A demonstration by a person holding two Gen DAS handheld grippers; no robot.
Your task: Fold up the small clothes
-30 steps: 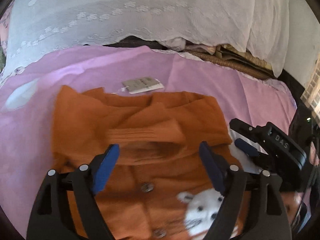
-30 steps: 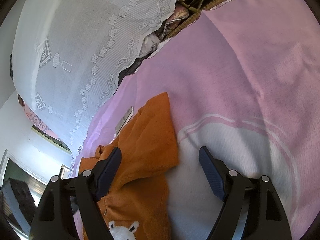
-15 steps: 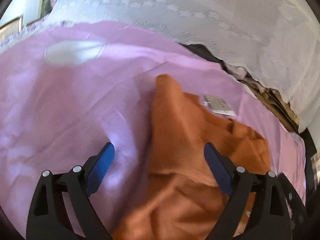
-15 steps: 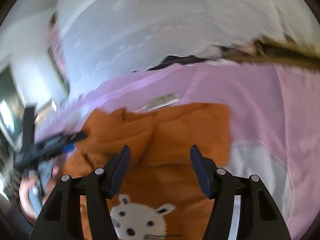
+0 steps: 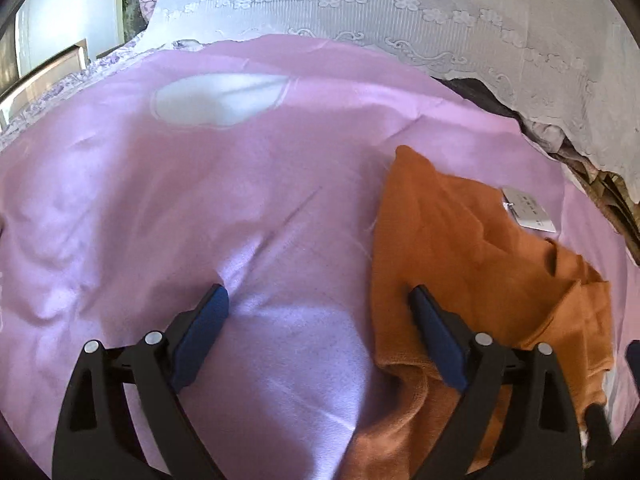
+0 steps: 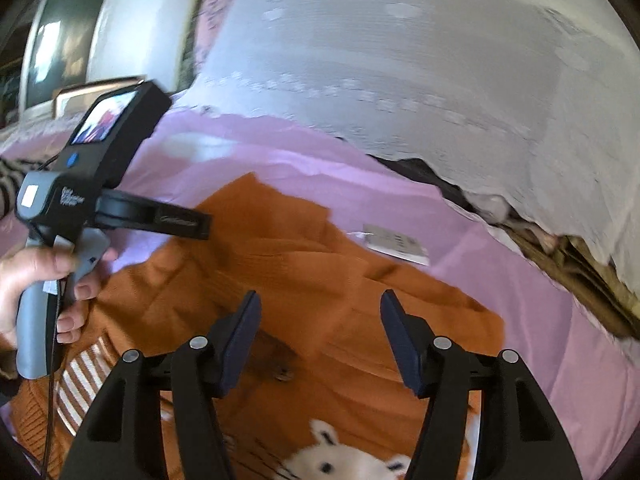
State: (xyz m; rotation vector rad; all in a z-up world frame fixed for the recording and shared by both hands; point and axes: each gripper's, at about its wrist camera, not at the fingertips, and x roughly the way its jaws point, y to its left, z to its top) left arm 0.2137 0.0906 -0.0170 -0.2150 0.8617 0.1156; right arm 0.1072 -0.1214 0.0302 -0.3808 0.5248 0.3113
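An orange cardigan [image 6: 320, 280] with a white animal face lay partly folded on the pink sheet [image 5: 200, 200], its paper tag [image 6: 394, 242] beside the collar. The left gripper [image 5: 316, 308] stood spread wide, empty, straddling the cardigan's edge. The right gripper [image 6: 320, 312] hovered over the cardigan, jaws apart, pinching nothing.

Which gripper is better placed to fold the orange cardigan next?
Right, probably. The right gripper hovers open over the orange cardigan's middle; the left gripper, also open, sits mostly over the pink sheet at its edge.
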